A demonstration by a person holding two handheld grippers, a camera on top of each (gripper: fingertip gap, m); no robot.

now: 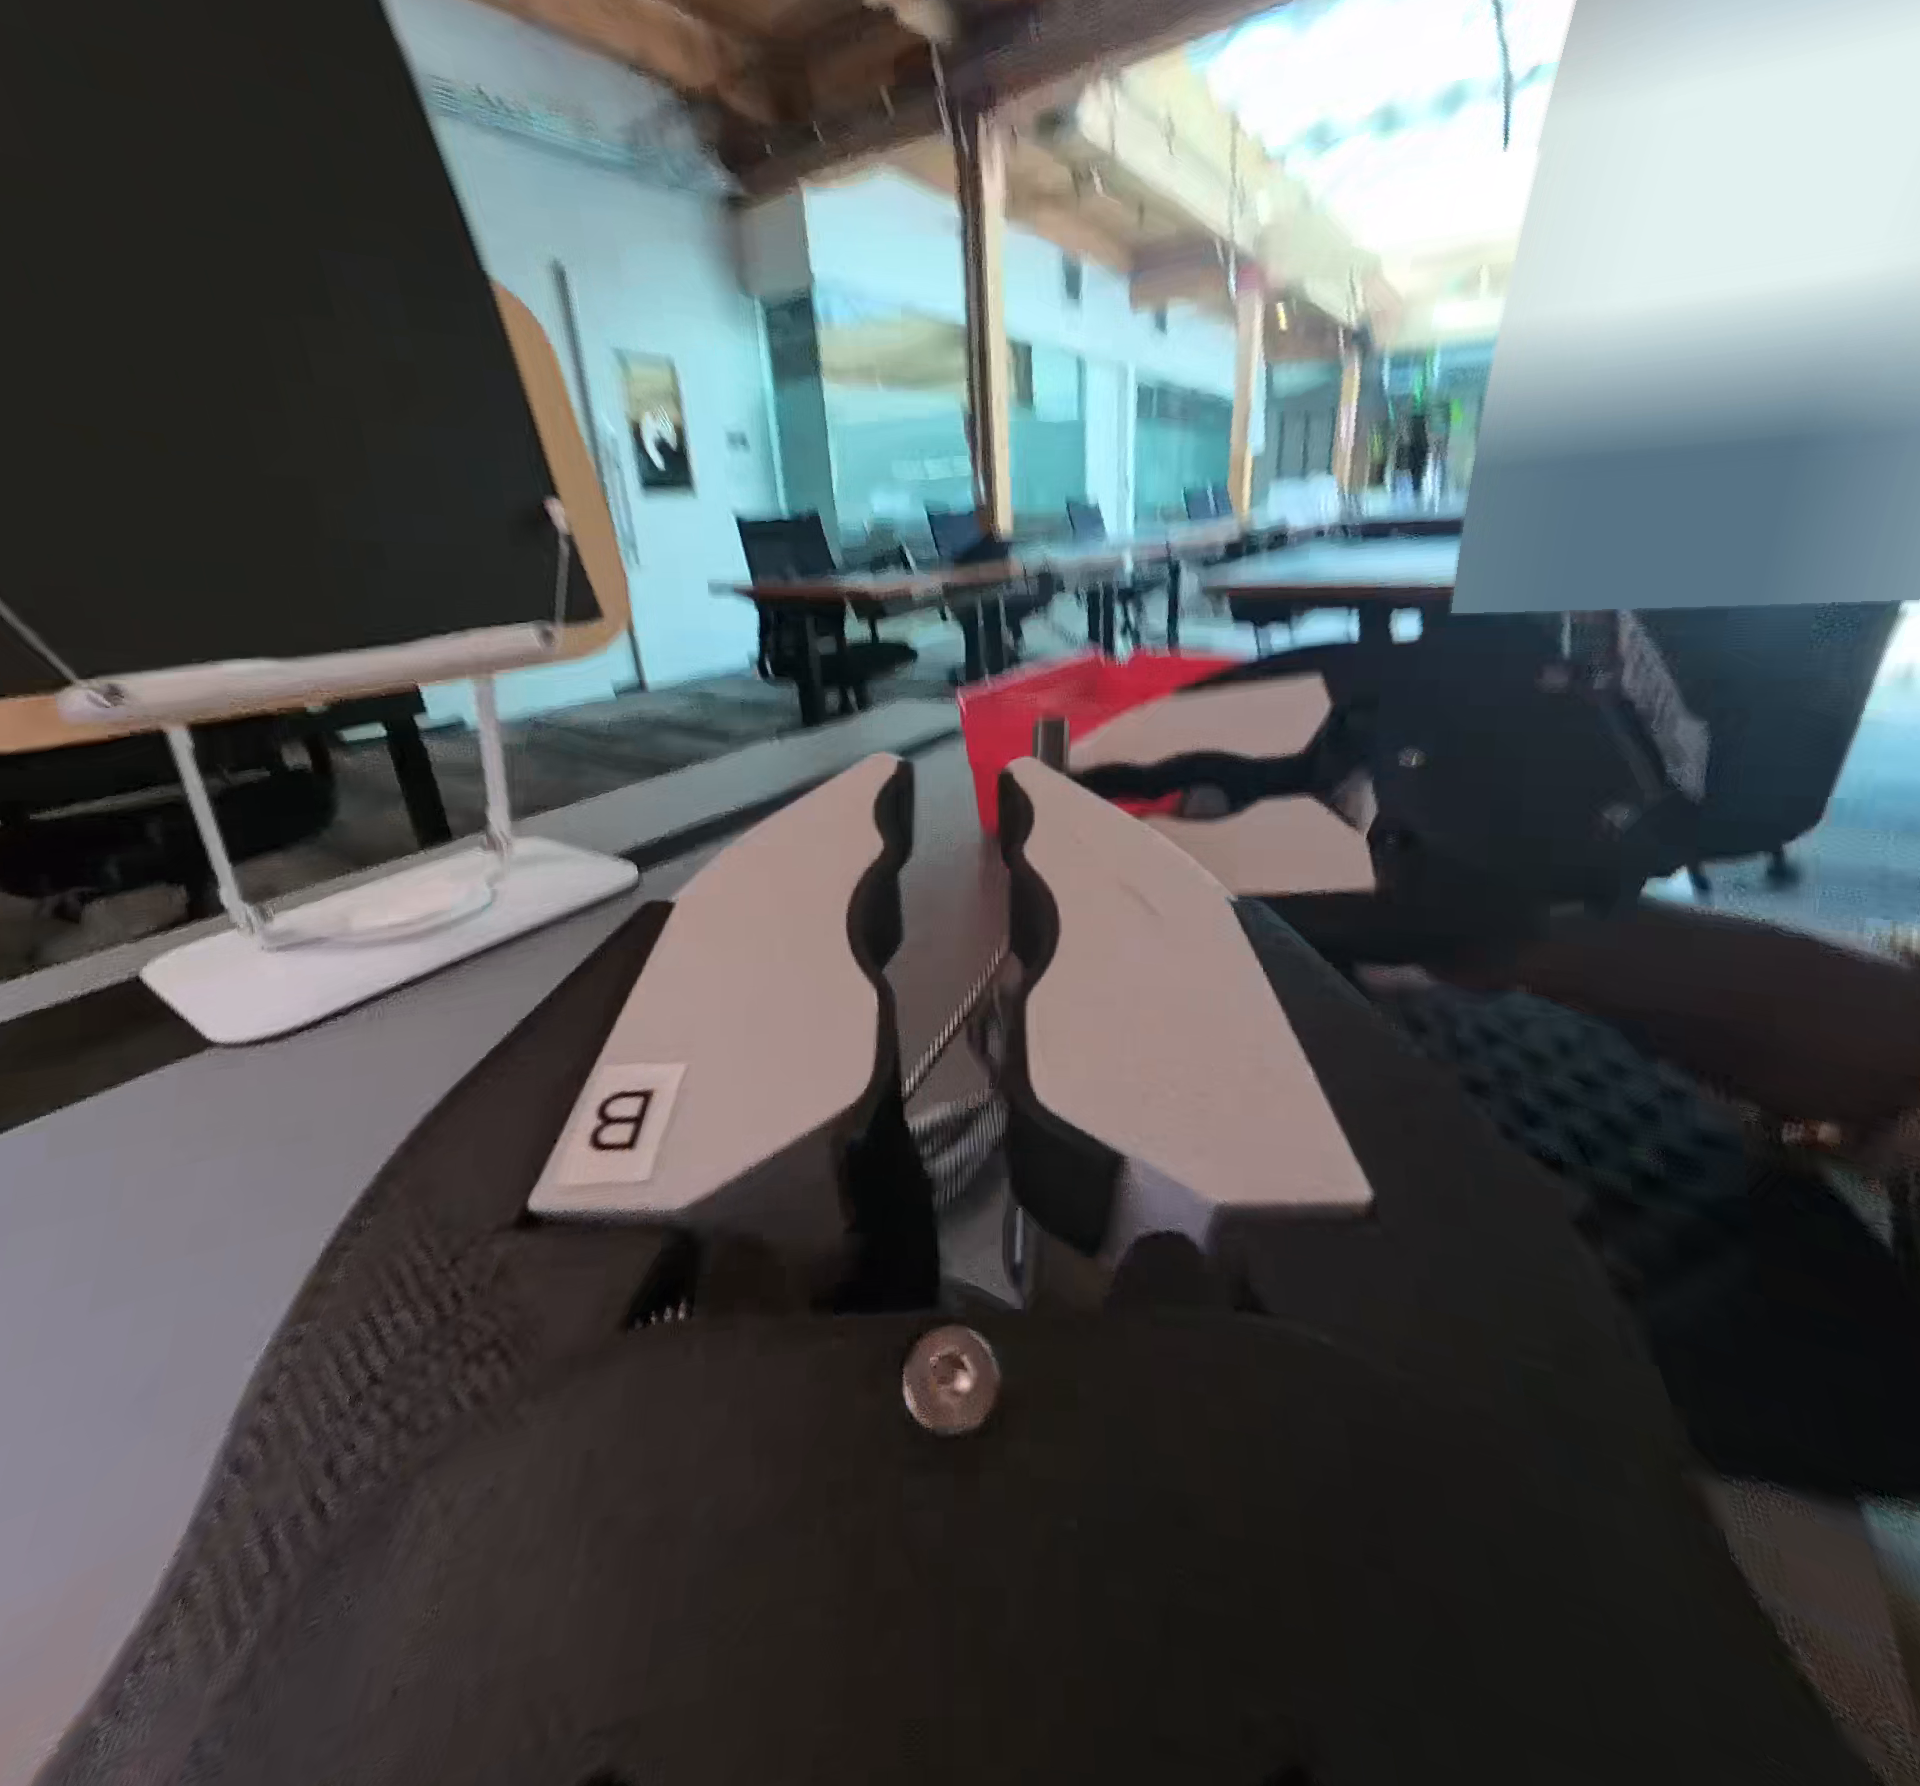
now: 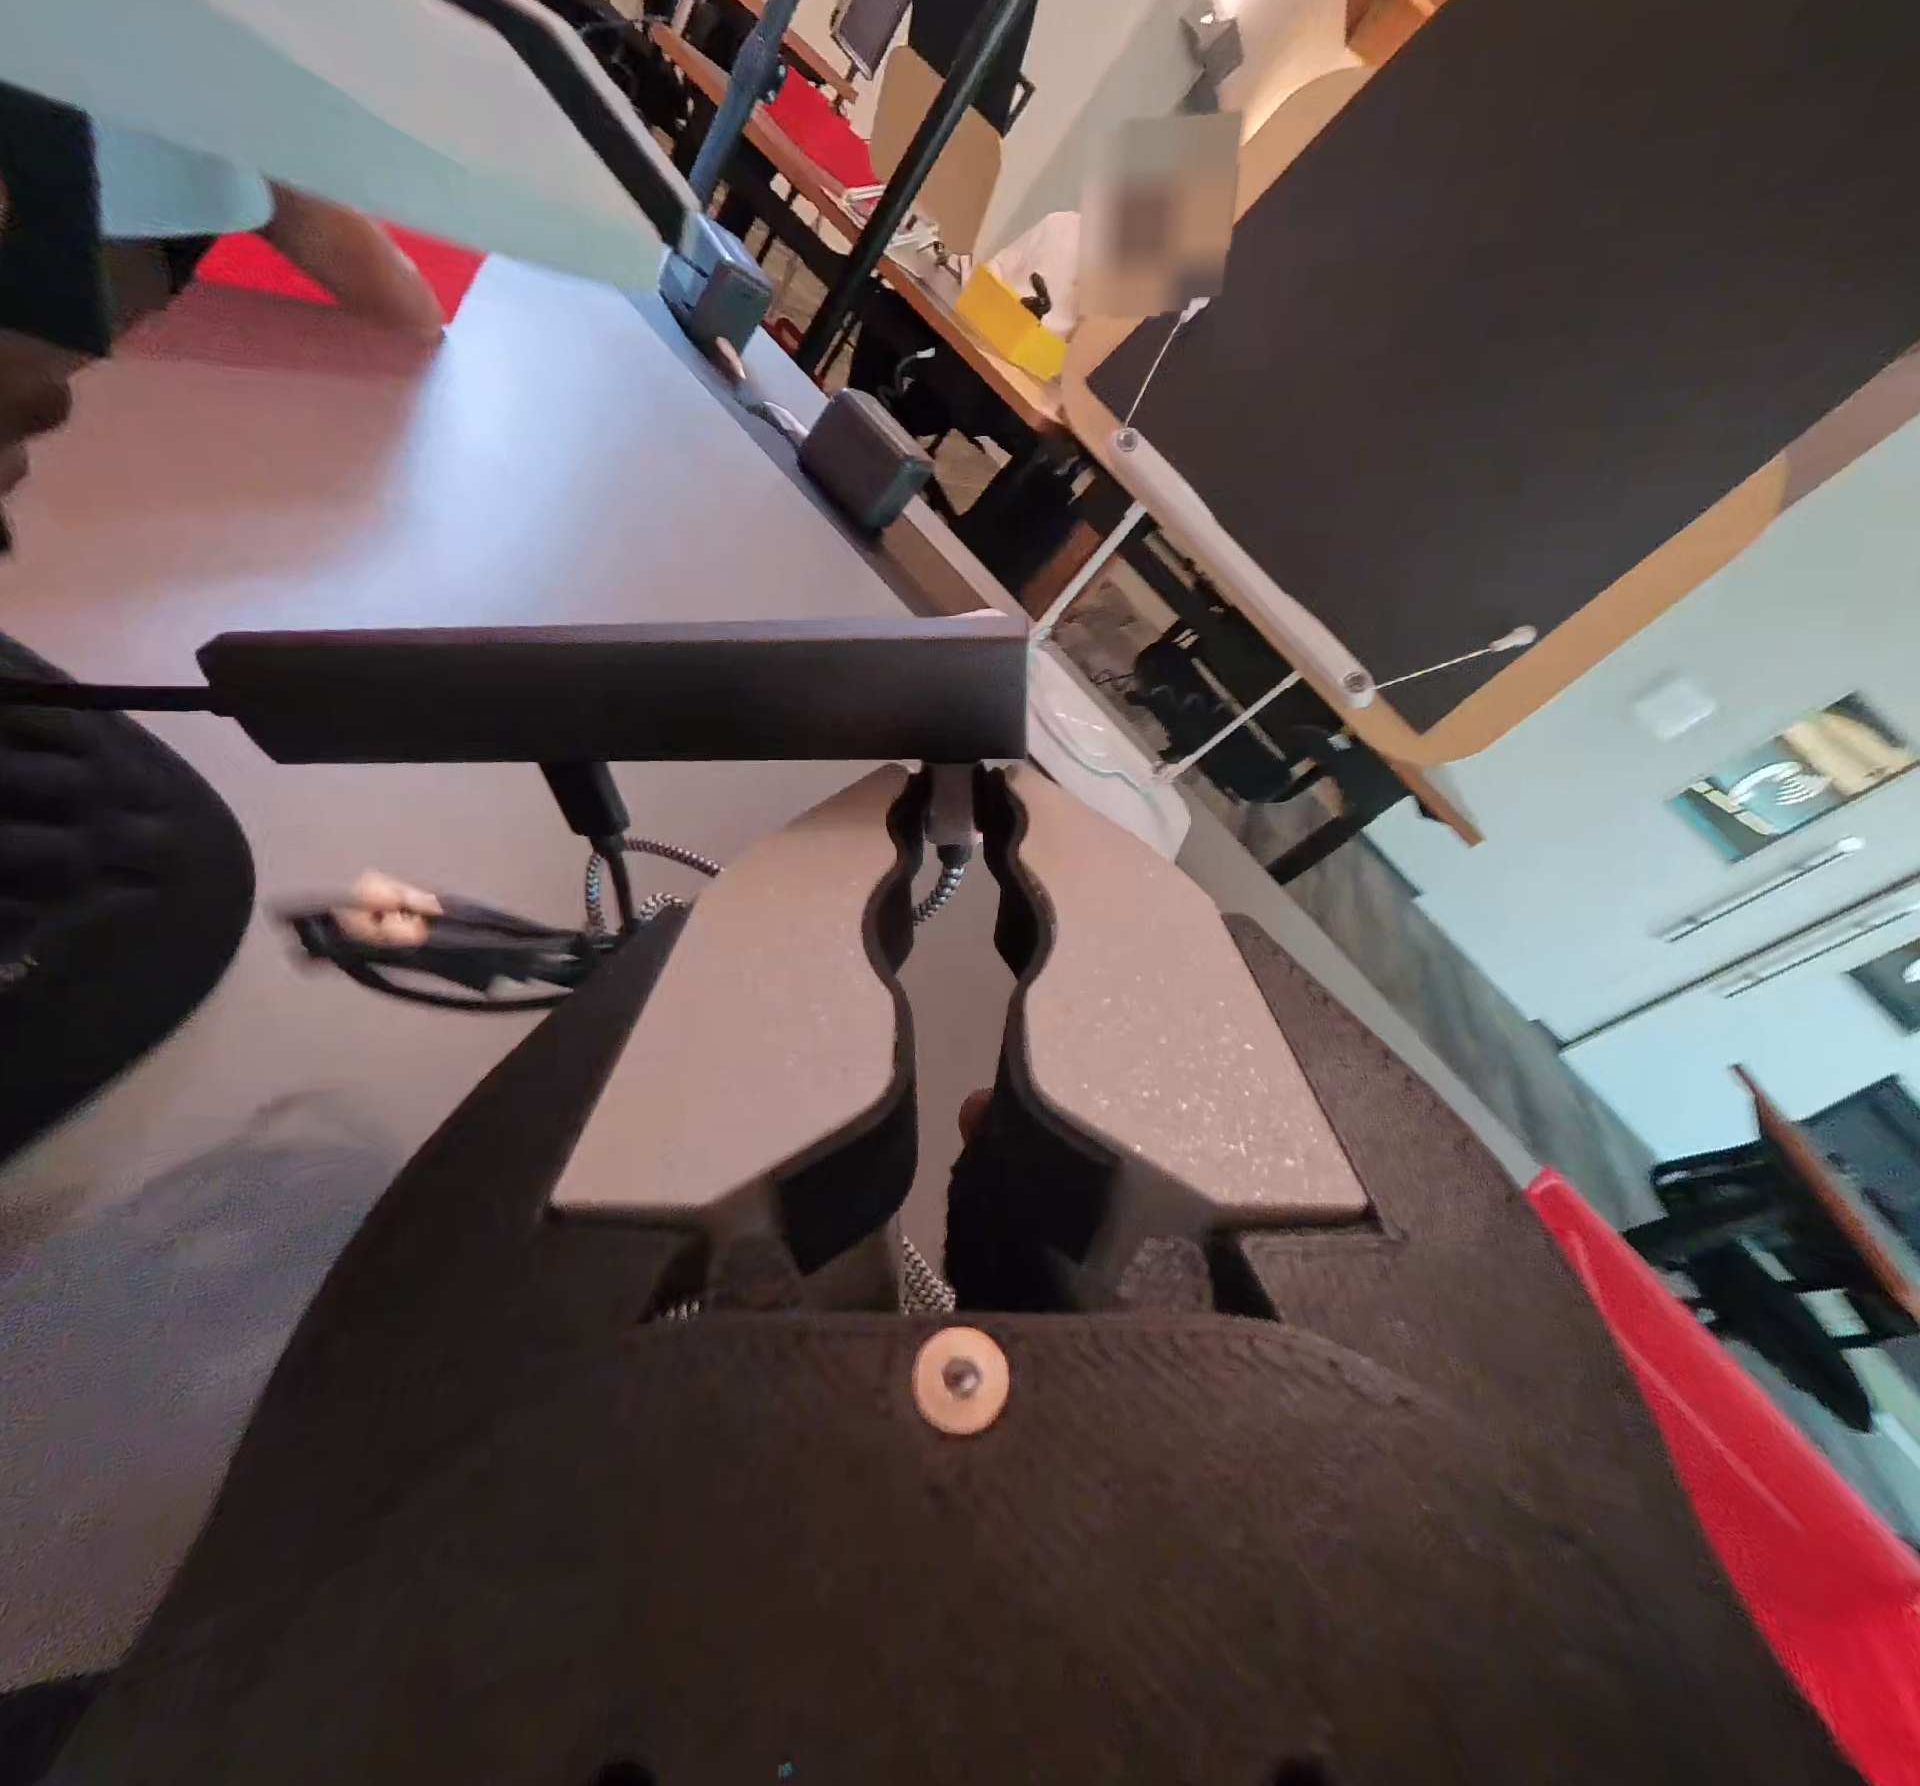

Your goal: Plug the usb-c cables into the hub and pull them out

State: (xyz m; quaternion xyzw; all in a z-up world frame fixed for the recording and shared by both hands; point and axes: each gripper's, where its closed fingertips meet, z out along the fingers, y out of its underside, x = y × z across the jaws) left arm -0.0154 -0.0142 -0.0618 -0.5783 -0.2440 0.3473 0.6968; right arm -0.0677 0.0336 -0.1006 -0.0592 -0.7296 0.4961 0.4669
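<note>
While your right tongs (image 2: pixel 948 796) pinch the metal plug of a braided cable (image 2: pixel 940 889) right at the long edge of the dark hub (image 2: pixel 613 692), your left tongs (image 1: pixel 956 791) are drawn narrow around the hub's end, its dark slab running between the fingers; whether they truly clamp it you cannot tell from the left wrist view. You have one hub, lifted above the grey table (image 2: pixel 520 489) and lying level across the right wrist view. Count two cables at its near edge: the braided one in your grip and a second plug with a black collar (image 2: pixel 587 796) seated further left. A third lead leaves the hub's left end (image 2: pixel 104 697). One loose bundle of black cord (image 2: pixel 447 941) lies on the table below the hub. In the left wrist view your right tongs show farther off (image 1: pixel 1195 775), in front of one red mat (image 1: pixel 1049 697). One white stand (image 1: pixel 384 915) sits on the table to your left.
</note>
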